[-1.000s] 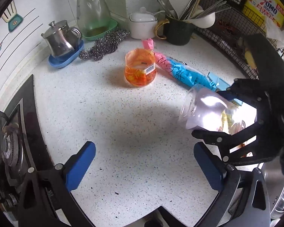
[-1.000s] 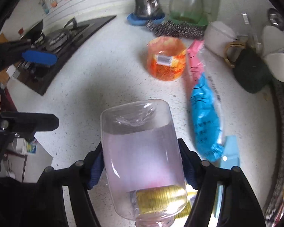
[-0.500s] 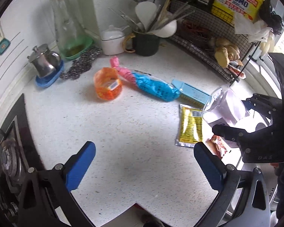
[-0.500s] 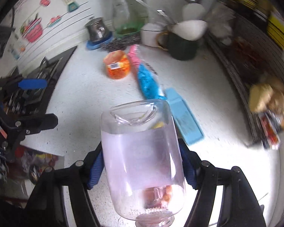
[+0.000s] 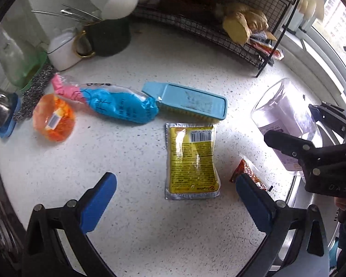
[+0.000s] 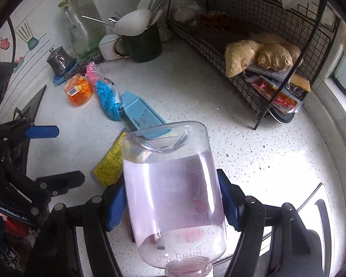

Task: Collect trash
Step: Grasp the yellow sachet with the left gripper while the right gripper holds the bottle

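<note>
My right gripper [image 6: 173,204] is shut on a clear plastic bottle [image 6: 173,196], held neck toward the camera above the counter's right end. The left wrist view shows that bottle [image 5: 281,113] and the right gripper [image 5: 311,129] at the right. My left gripper [image 5: 176,204] is open and points down over a yellow packet [image 5: 192,161] lying flat, with nothing between its fingers. A small red-brown sachet [image 5: 246,170] lies by its right finger. Further back lie a blue and pink bag [image 5: 117,106], an orange plastic cup [image 5: 54,121] and a light-blue brush [image 5: 189,101].
A black wire rack [image 6: 260,73] with ginger stands at the back right. A dark mug of utensils [image 6: 145,43], a white jar [image 6: 108,46], a glass bottle [image 6: 78,30] and a steel pot [image 6: 60,60] line the back wall. The hob [image 6: 27,113] is left, a steel sink rim [image 5: 295,191] right.
Both grippers have moved right along the counter. The left one now hangs over the yellow packet; the right one has carried the bottle toward the sink end and rolled.
</note>
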The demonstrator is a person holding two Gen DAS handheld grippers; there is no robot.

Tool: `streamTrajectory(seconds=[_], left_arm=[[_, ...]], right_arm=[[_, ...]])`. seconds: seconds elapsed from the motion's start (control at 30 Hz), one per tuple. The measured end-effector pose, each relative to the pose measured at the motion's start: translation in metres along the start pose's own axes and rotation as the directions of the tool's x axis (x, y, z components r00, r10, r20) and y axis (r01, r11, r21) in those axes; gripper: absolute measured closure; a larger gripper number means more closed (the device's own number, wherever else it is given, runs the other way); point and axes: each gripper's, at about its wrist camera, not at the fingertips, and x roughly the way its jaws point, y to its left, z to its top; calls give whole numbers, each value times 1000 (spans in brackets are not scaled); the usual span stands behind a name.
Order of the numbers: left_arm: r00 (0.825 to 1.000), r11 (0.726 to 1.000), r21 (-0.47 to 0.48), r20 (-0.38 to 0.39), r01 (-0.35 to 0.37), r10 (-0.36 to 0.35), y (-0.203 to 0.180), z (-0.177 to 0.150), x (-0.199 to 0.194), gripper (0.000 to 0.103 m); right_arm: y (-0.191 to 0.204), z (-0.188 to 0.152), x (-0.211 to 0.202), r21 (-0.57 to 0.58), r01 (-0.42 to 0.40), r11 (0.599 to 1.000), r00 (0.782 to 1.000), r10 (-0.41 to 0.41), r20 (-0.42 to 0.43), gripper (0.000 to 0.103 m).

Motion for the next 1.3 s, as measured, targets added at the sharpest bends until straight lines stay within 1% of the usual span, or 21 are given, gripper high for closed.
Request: streamTrajectory(seconds=[0.13, 0.3, 0.37, 0.4, 0.43, 0.5, 0.53, 0.57, 0.63, 0.67, 0.73, 0.8, 0.9, 0.97, 1.13, 1.23, 1.3], left_arm=[[999, 999, 35, -46, -5, 7, -9, 8, 27, 0], [996, 999, 33, -85, 6, -3, -11, 15, 55, 0], [995, 1000, 31, -95, 1, 2, -11, 16, 63, 4], [994, 1000, 28, -106, 1, 2, -11, 17, 67, 10], [995, 999, 35, -95, -19, 22, -13, 18, 68, 11], [995, 998, 44, -95, -33, 37, -14, 20, 69, 13], [995, 998, 46, -93, -40, 44, -14, 22, 69, 17], [995, 998, 39, -90, -39, 42, -14, 23, 68, 21], [996, 998, 44, -81, -34, 38, -19, 23, 64, 43], [996, 998, 56, -78, -30, 34, -24, 25, 62, 49], [996, 997, 69, -83, -26, 32, -31, 24, 61, 54], [997, 998, 65, -71, -21, 25, -31, 23, 59, 58], [998, 999, 44, -69, 13, -10, -32, 15, 54, 59], [999, 998, 57, -47, 3, 0, -32, 10, 40, 59], [1000, 997, 72, 11, 9, -10, -31, -1, -3, 59], [999, 997, 75, 40, -3, 0, -26, -12, -25, 59], [999, 998, 66, 53, -6, 3, -22, -18, -38, 59]], right_arm=[[-11, 0, 6, 23, -2, 1000, 1000, 2, -2, 35], [-15, -5, 10, 26, 4, 1000, 1000, -3, -5, 35], [-17, -10, 11, 21, 25, 999, 1000, -25, -3, 35], [-17, -11, 12, 19, 30, 999, 1000, -30, -2, 35], [-16, -11, 15, 19, 31, 999, 1000, -31, -3, 35], [-17, -12, 17, 18, 20, 1000, 1000, -20, -4, 35], [-18, -12, 18, 18, 21, 1000, 1000, -21, -7, 35], [-16, -12, 19, 20, 22, 1000, 1000, -22, -8, 35], [-17, -11, 22, 34, 24, 999, 1000, -24, -16, 35], [-18, -10, 23, 43, 27, 999, 1000, -26, -18, 35], [-18, -9, 25, 55, 25, 998, 999, -24, -22, 35], [-16, -9, 24, 54, 24, 998, 999, -22, -24, 35], [-13, -8, 20, 47, 26, 999, 999, -25, -25, 35], [-10, -7, 16, 46, 33, 998, 999, -32, -22, 35], [-4, -10, 1, 66, 47, 997, 999, -47, -10, 35], [5, -13, -10, 69, 23, 997, 1000, -23, 3, 35], [16, -17, -18, 57, 30, 998, 999, -31, 9, 35]])
